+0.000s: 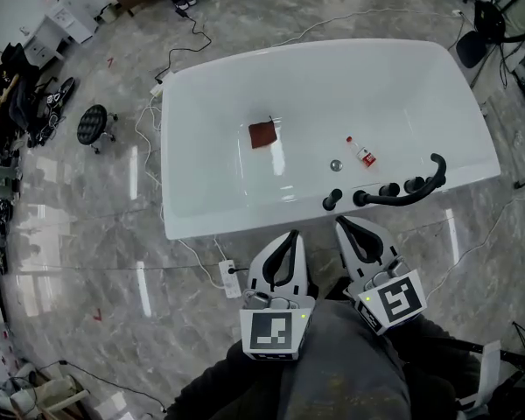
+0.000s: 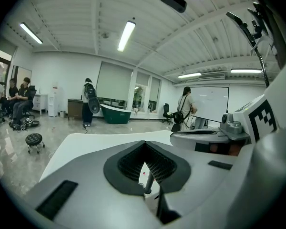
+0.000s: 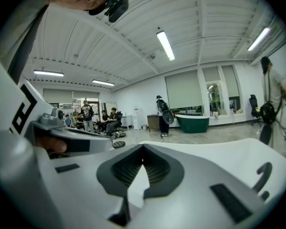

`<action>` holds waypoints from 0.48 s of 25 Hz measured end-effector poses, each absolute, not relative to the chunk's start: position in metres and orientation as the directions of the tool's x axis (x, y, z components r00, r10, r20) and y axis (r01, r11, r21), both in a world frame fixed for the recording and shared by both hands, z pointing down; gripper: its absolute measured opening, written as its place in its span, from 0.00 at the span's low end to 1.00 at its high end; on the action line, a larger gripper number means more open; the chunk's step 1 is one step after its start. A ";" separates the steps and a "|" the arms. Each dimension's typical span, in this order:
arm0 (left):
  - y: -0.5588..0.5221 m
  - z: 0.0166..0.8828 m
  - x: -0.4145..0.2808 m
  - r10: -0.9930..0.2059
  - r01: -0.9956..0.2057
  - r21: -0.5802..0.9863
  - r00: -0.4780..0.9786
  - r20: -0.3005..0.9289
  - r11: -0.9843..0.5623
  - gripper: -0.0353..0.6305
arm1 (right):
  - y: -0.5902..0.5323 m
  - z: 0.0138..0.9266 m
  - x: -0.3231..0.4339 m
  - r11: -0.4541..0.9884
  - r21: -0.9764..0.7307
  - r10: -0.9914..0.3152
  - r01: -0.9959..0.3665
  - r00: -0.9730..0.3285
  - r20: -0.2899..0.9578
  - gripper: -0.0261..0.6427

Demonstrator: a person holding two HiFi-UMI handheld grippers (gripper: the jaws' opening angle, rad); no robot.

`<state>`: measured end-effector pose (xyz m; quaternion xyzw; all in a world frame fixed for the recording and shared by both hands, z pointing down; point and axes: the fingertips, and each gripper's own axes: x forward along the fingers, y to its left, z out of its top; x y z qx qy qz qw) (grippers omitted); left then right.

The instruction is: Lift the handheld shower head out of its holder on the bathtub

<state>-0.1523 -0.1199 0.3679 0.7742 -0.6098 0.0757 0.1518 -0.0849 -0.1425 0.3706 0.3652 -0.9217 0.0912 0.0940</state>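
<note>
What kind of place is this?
Probably a lab or test hall, not a home bathroom: the white tub stands free on a wide stone floor, a green tub stands by the far windows, and a whiteboard is at the far wall.

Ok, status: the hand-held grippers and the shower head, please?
Left hand-held gripper and right hand-held gripper shut, empty. Shower head in place, untouched. Path clear.

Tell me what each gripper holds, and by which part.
Nothing. The left gripper and right gripper are shut and empty; the shower head rests untouched on the tub.
</note>
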 end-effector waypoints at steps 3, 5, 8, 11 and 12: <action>-0.126 0.371 -0.156 -0.917 -0.964 0.152 0.257 0.306 -0.219 0.06 | -0.144 0.375 -0.088 0.710 -0.096 -0.660 -0.698 -0.706 0.257 0.04; -0.130 0.373 -0.154 -0.911 -0.961 0.157 0.267 0.314 -0.228 0.06 | -0.146 0.376 -0.086 0.702 -0.099 -0.666 -0.706 -0.699 0.262 0.04; -0.137 0.375 -0.149 -0.903 -0.958 0.162 0.279 0.326 -0.237 0.06 | -0.151 0.379 -0.080 0.680 -0.112 -0.678 -0.724 -0.680 0.277 0.04; -0.142 0.384 -0.145 -0.897 -0.958 0.152 0.280 0.342 -0.241 0.06 | -0.159 0.389 -0.074 0.666 -0.126 -0.686 -0.735 -0.670 0.283 0.04; -0.145 0.387 -0.145 -0.897 -0.959 0.146 0.278 0.345 -0.242 0.06 | -0.163 0.392 -0.072 0.660 -0.131 -0.689 -0.740 -0.665 0.286 0.04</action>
